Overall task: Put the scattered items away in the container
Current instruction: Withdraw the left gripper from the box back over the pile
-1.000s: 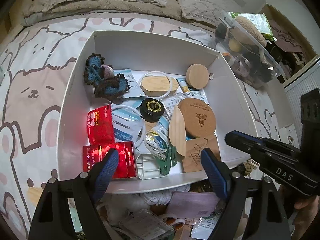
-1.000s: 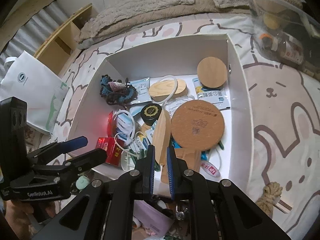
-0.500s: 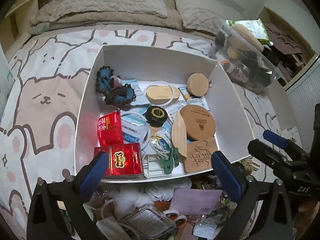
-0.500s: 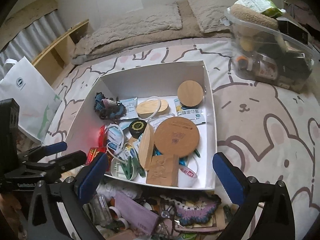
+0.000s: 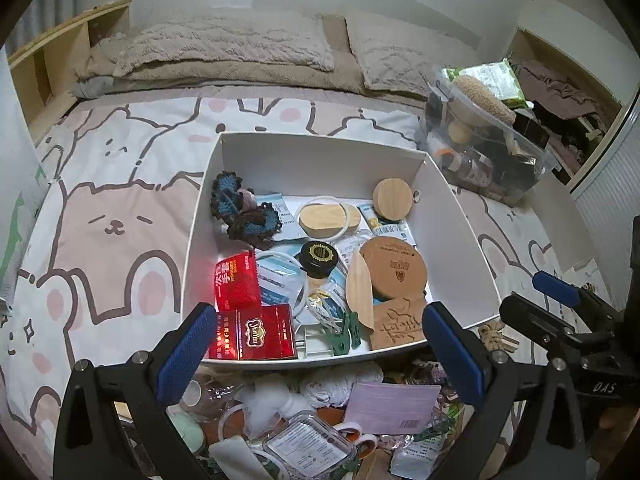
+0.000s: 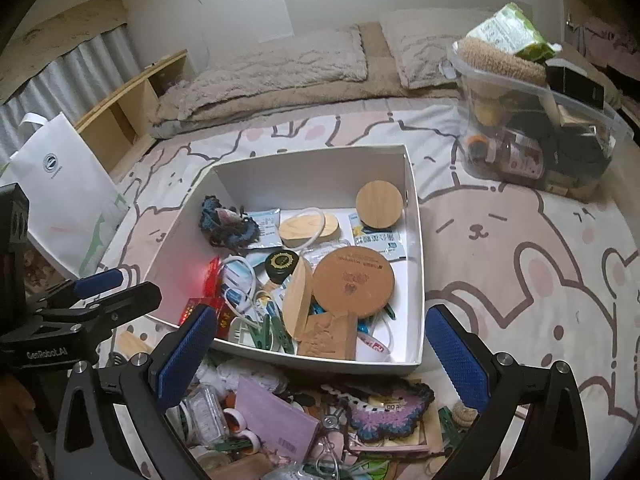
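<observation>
Left wrist view: the left hand-held gripper is hanging wide open and empty over the white rectangular cardboard box lying on the bear-print bed sheet.

Right wrist view: the right hand-held gripper is gaping empty above a scattered pile with a purple crocheted doily beside that box.

Beige pillows, clear storage bin, white tote bag, wooden shelf

We count one white box, two round wooden lids, one cork disc, two red packets and one clear bin.
</observation>
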`<state>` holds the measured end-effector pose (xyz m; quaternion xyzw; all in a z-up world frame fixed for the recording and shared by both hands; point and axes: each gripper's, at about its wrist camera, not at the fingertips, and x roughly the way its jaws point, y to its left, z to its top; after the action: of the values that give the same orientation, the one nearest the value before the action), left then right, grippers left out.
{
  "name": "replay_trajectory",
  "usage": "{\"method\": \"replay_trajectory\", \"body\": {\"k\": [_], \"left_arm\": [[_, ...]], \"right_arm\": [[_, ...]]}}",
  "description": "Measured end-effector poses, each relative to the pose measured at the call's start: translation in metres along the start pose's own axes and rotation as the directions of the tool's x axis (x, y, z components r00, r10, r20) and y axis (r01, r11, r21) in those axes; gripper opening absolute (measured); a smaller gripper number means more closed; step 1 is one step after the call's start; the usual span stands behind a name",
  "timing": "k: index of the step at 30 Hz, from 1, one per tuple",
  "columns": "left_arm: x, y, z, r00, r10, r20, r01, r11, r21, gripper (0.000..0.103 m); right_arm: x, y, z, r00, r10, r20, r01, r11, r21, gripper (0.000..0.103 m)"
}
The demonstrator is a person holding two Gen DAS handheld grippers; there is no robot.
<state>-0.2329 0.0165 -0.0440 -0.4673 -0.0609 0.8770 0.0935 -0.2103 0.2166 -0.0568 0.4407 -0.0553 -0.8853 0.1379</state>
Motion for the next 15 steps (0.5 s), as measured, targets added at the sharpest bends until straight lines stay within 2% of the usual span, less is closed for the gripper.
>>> {"method": "replay_trajectory", "body": {"k": [6,15], "left_arm": [[-0.019,0.002,-0.007,0.999,0.009,0.047,-0.009,1.000,0.004,0.103],[-0.049,0.006,-0.035,0.995,0.014,0.102,-0.012,1.000,-0.021,0.103]], "right_arm": [[-0.018,0.005,-0.009,0.999,0.001,0.041,-0.001,1.000,-0.004,0.103],[-0.041,0.011,-0.033,0.997,0.012,0.072,-0.012,1.000,-0.008,0.103]]}}
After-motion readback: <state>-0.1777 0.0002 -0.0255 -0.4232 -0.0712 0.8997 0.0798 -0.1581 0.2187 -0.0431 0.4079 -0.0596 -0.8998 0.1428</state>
